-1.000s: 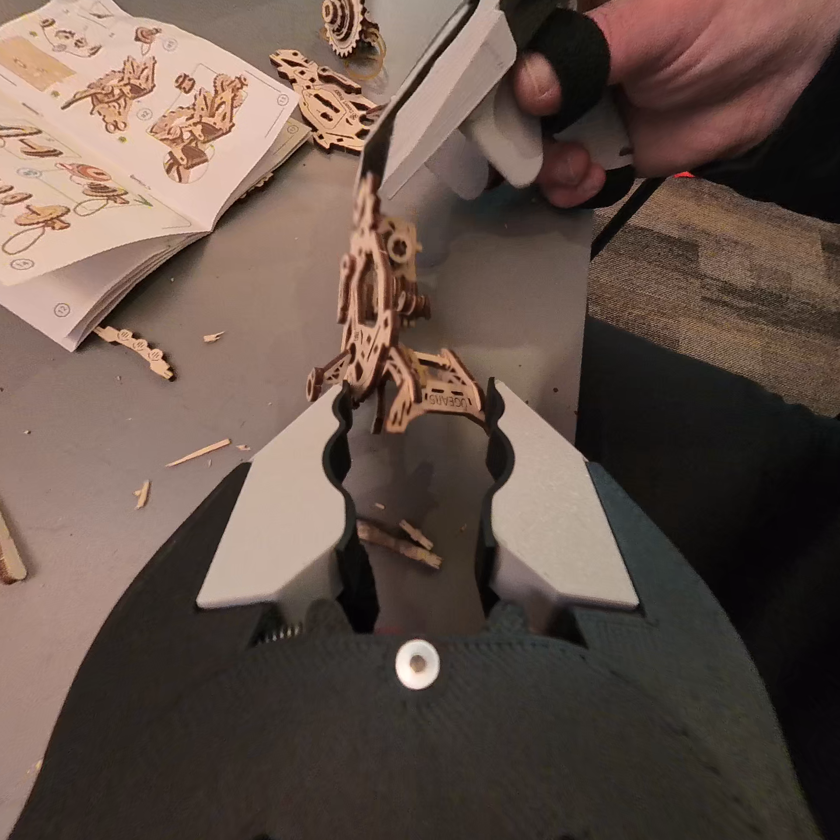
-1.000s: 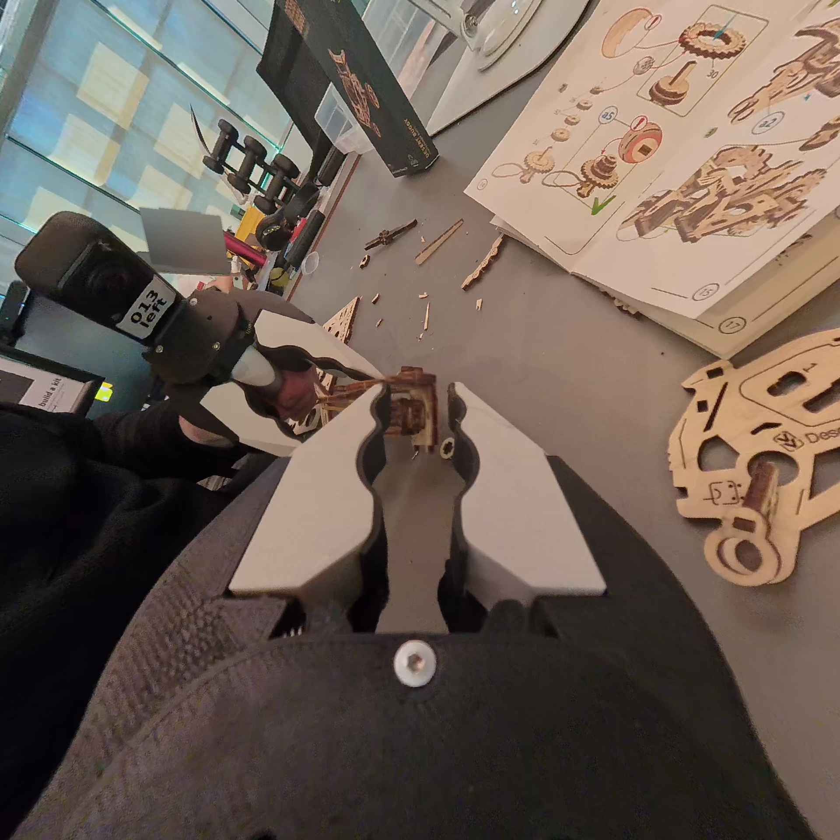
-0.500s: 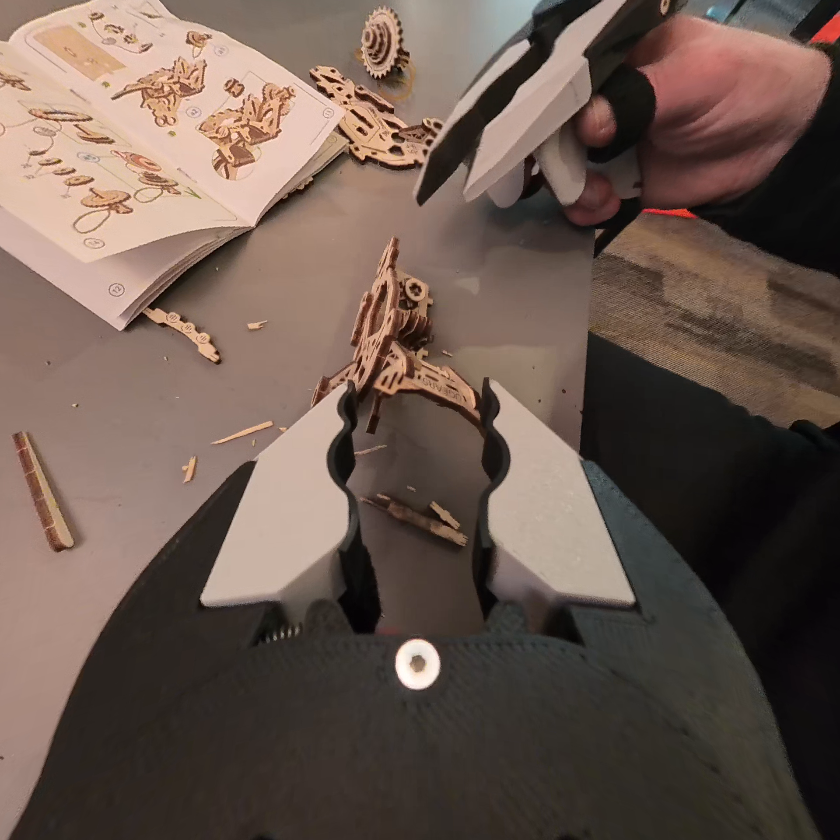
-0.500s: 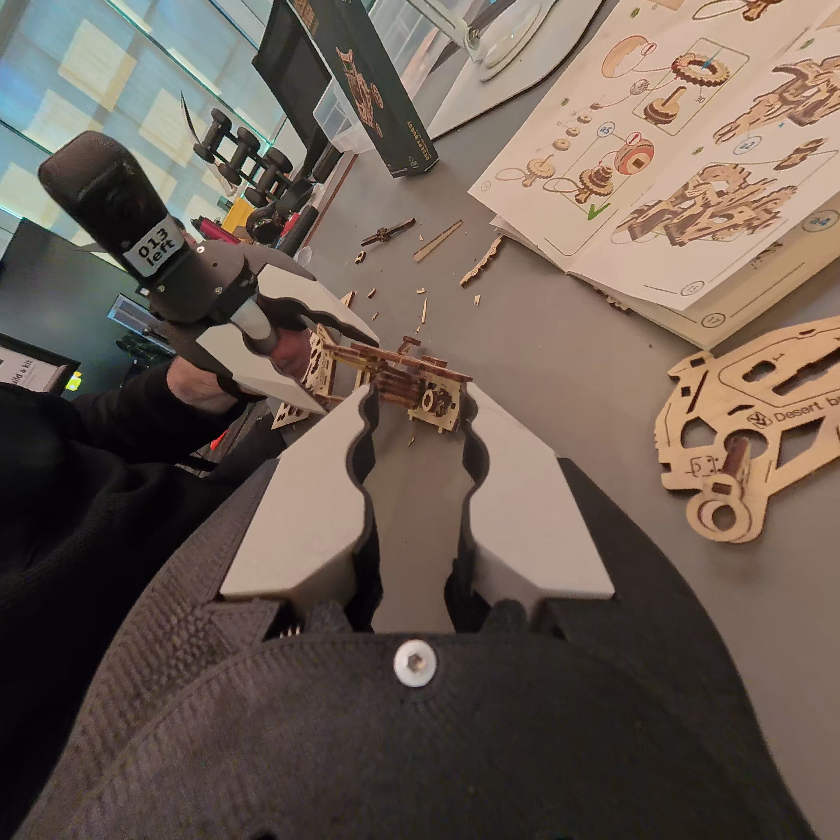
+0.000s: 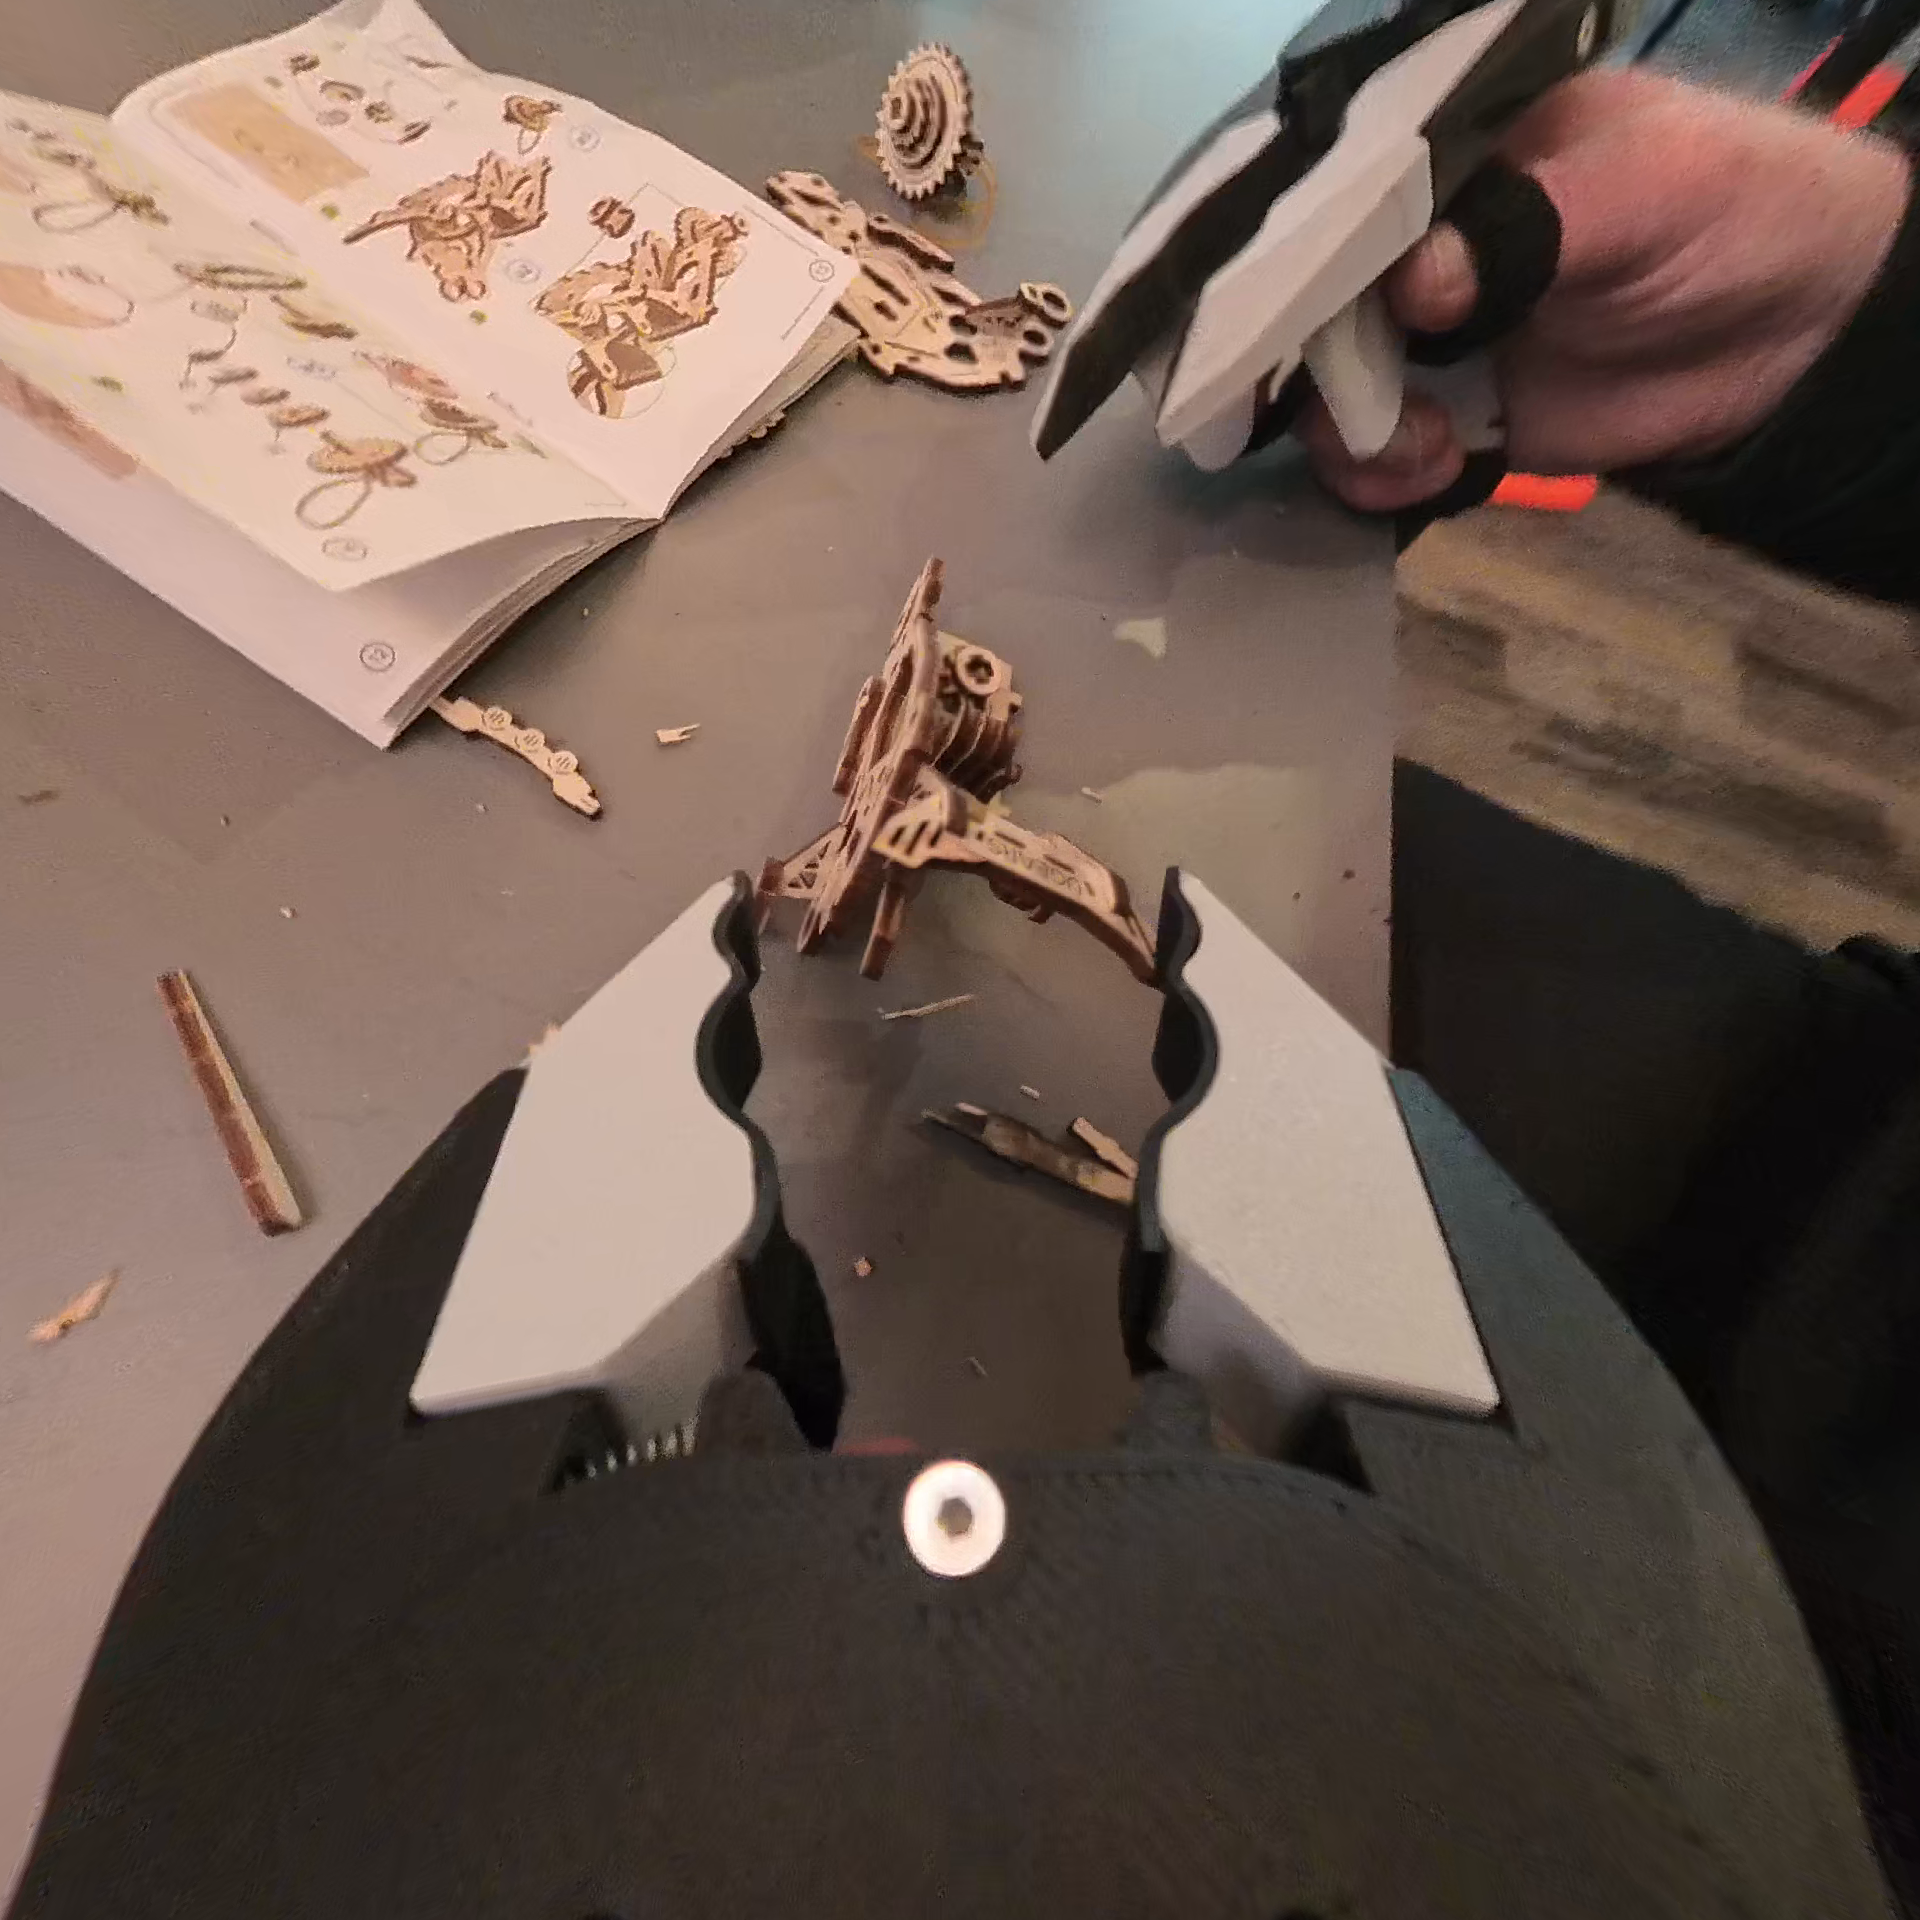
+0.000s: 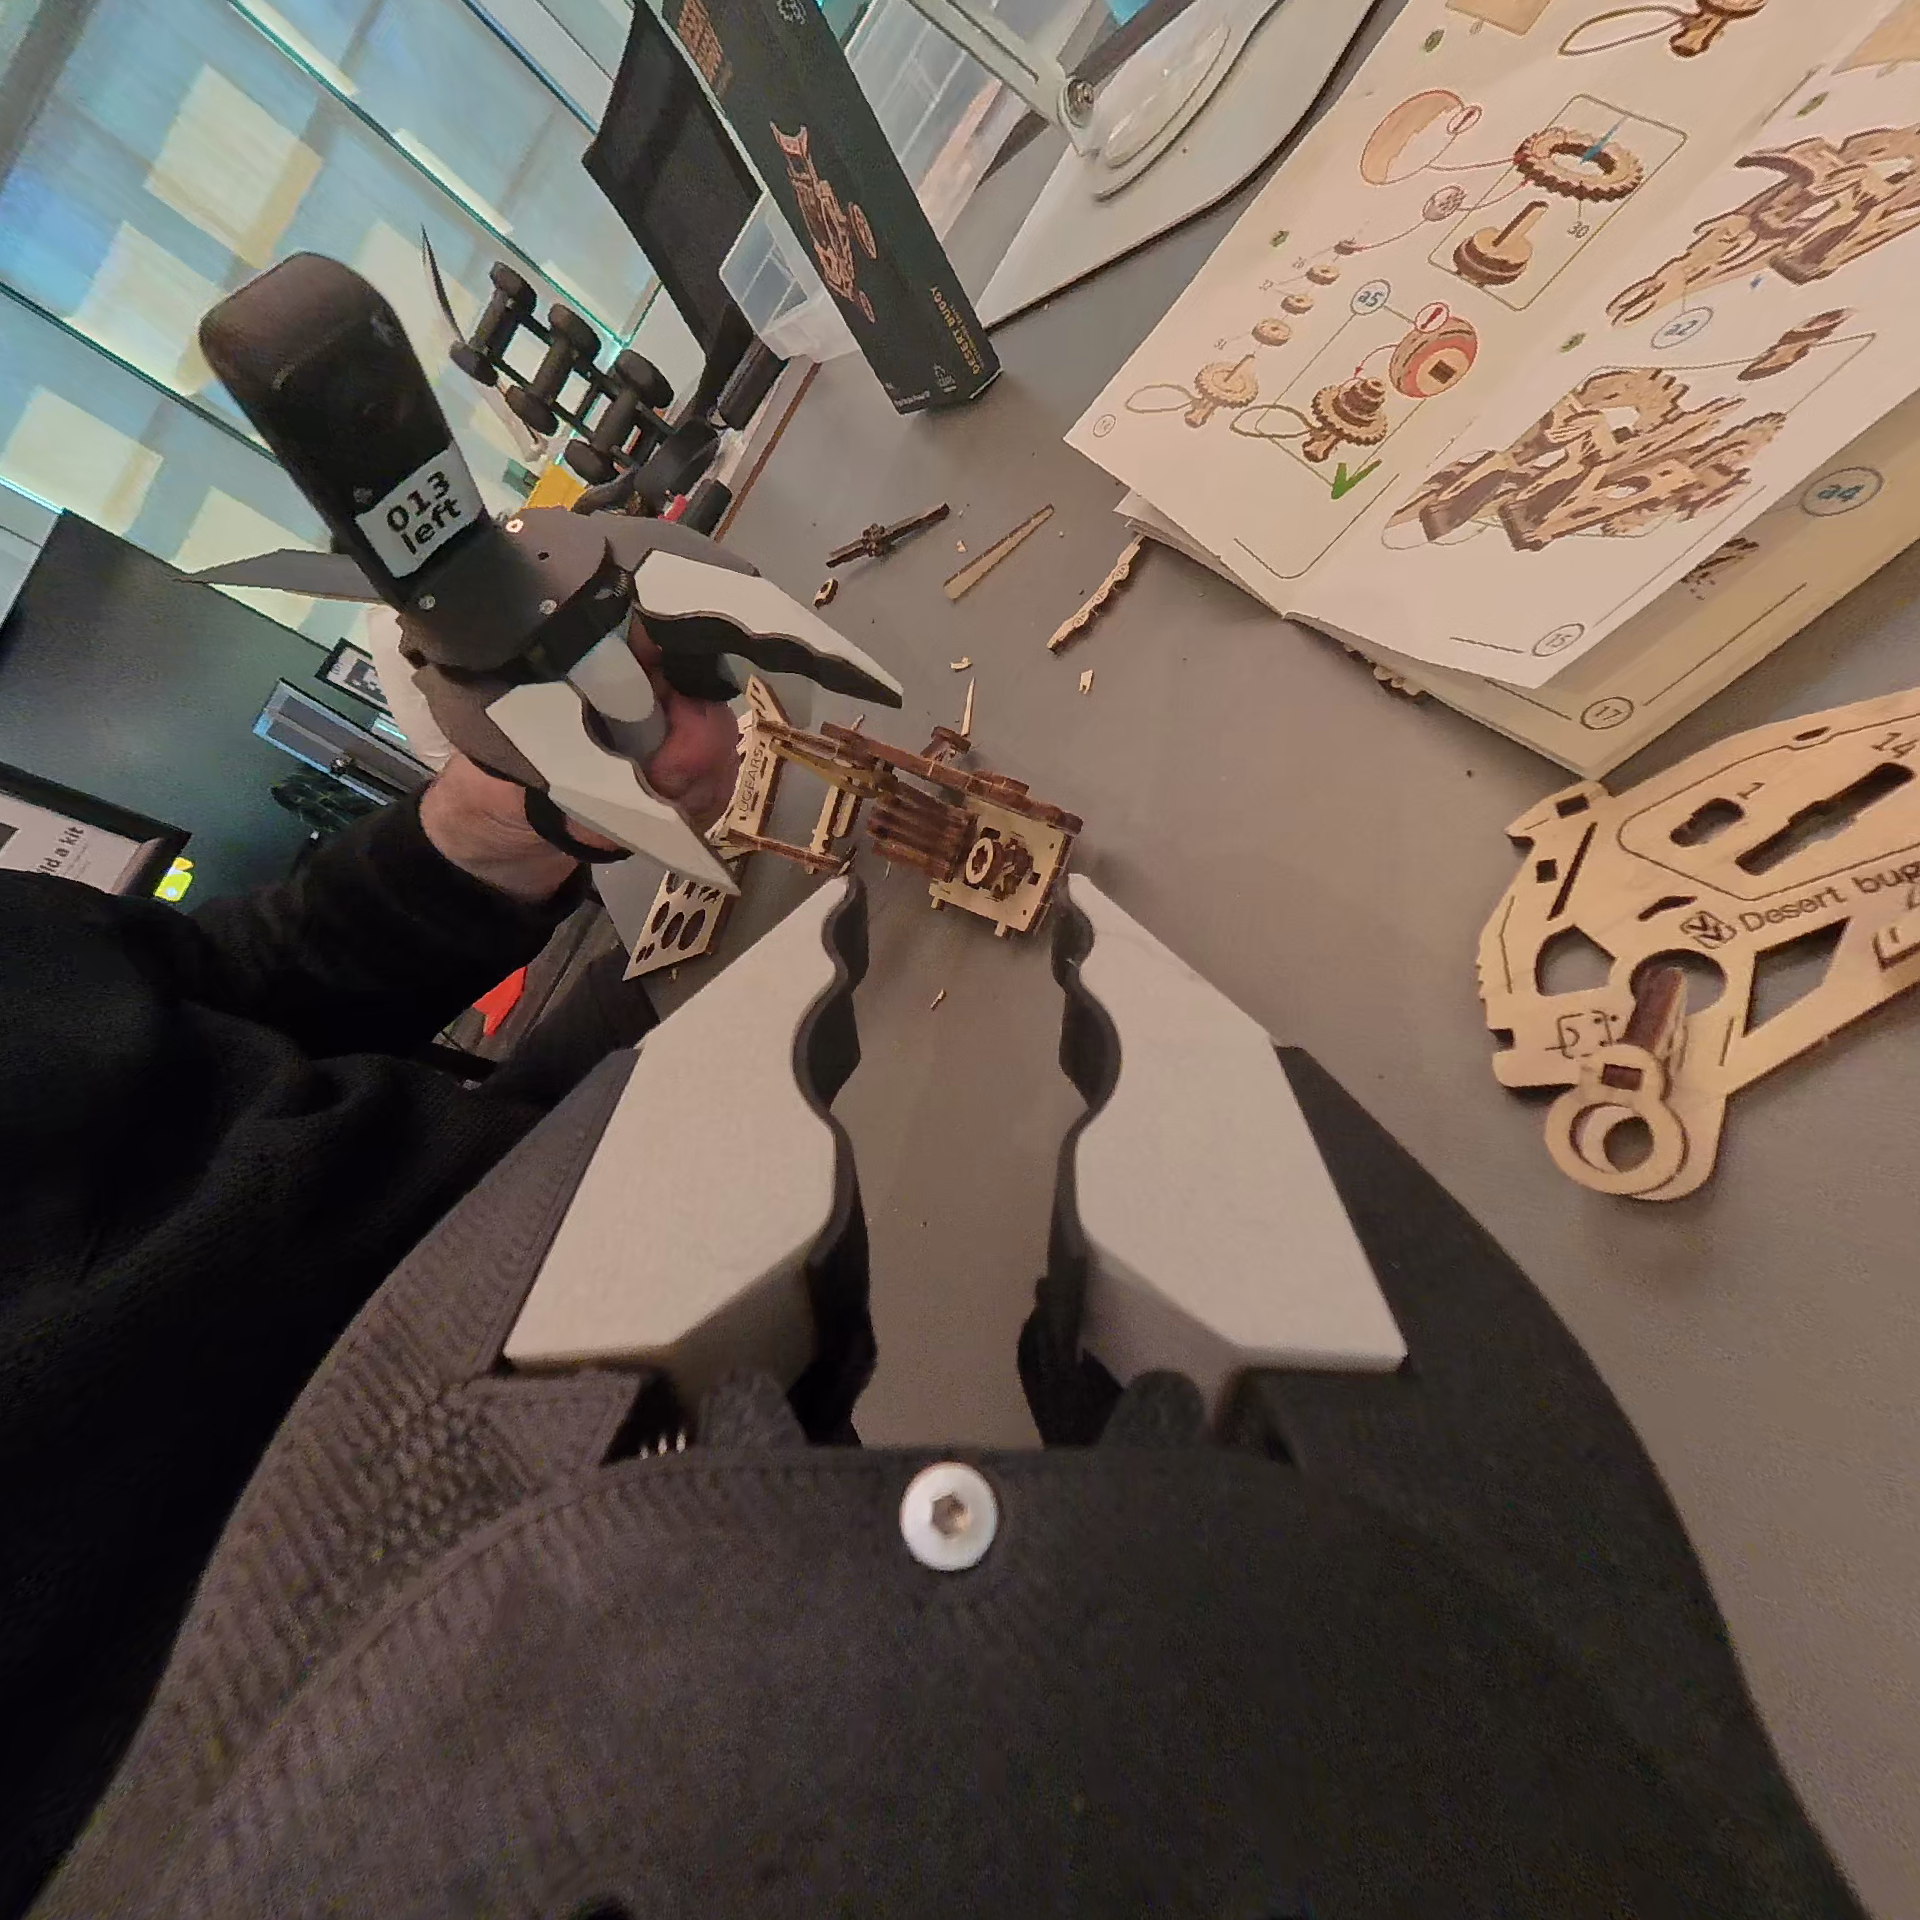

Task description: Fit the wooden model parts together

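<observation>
- A second ago my right gripper (image 6: 956, 914) had the wooden assembly (image 5: 935, 800) pinched by its top, lifted in the air; now the fingers stand apart with nothing between them, and it hangs up at 1 o'clock in the left wrist view, clear of the piece.
- The assembly now sits on the grey table (image 5: 312, 883), free of both tools, its tall plate upright and one leg reaching toward 4 o'clock.
- My left gripper (image 5: 951, 925) is spread wide, wider than half a second back; the assembly stands just past its fingertips at 12 o'clock, the right leg close beside the right tip, and I can't tell whether they touch.
- In the right wrist view the assembly (image 6: 914, 831) lies just beyond my right fingertips at 12 o'clock, and the left gripper (image 6: 810, 779) is raised at 10 o'clock, tilted over the assembly's far end.
- The instruction booklet (image 5: 395, 343) lies open at 10 o'clock in the left wrist view, now showing more of its pages than before.
- The car-shaped wooden sheet (image 6: 1714, 956) rests flat at 3 o'clock in the right wrist view, same spot as earlier.
- A wooden stick (image 5: 229, 1101) lies at 9 o'clock beside my left finger; wood scraps (image 5: 1039, 1143) sit between my left fingers.
</observation>
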Action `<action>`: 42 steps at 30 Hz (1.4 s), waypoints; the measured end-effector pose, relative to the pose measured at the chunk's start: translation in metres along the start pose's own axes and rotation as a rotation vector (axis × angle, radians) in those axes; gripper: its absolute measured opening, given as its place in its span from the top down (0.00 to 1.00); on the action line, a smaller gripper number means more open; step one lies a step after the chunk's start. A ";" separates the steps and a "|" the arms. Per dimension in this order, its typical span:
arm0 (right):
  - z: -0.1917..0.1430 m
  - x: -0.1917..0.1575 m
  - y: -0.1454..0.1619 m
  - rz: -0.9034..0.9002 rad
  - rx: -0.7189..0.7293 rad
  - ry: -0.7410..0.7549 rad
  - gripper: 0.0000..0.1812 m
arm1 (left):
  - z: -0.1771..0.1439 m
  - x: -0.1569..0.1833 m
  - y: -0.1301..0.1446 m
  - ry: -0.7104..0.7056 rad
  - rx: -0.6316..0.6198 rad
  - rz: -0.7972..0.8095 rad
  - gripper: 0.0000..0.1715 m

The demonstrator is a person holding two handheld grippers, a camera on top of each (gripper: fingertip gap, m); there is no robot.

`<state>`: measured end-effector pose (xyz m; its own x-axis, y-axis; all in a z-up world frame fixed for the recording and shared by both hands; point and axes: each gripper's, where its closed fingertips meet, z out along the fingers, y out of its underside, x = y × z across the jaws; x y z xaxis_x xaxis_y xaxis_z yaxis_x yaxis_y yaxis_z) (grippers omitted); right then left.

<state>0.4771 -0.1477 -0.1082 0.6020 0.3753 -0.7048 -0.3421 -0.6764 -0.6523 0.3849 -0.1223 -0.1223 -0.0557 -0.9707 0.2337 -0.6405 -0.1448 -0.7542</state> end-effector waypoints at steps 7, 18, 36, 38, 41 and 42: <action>0.000 -0.001 0.000 0.002 0.003 -0.009 0.82 | 0.013 0.000 0.008 -0.035 -0.084 0.156 0.64; -0.002 -0.001 -0.001 0.009 0.015 -0.025 0.82 | 0.008 -0.002 -0.006 0.023 -0.021 0.059 0.69; 0.004 0.001 0.006 -0.022 -0.041 0.013 0.83 | 0.002 -0.016 -0.016 0.059 0.002 0.028 0.57; 0.004 0.001 0.006 -0.019 -0.040 0.011 0.83 | 0.003 -0.019 -0.012 0.041 -0.020 0.091 0.55; 0.004 0.001 0.006 -0.012 -0.040 0.005 0.83 | 0.006 -0.021 -0.007 0.037 -0.056 0.171 0.53; 0.004 0.001 0.006 -0.011 -0.041 0.003 0.83 | 0.007 -0.021 -0.007 0.049 -0.056 0.187 0.54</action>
<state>0.4727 -0.1488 -0.1144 0.6076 0.3810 -0.6969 -0.3060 -0.6975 -0.6480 0.3962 -0.1024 -0.1262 -0.2136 -0.9691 0.1235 -0.6572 0.0491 -0.7521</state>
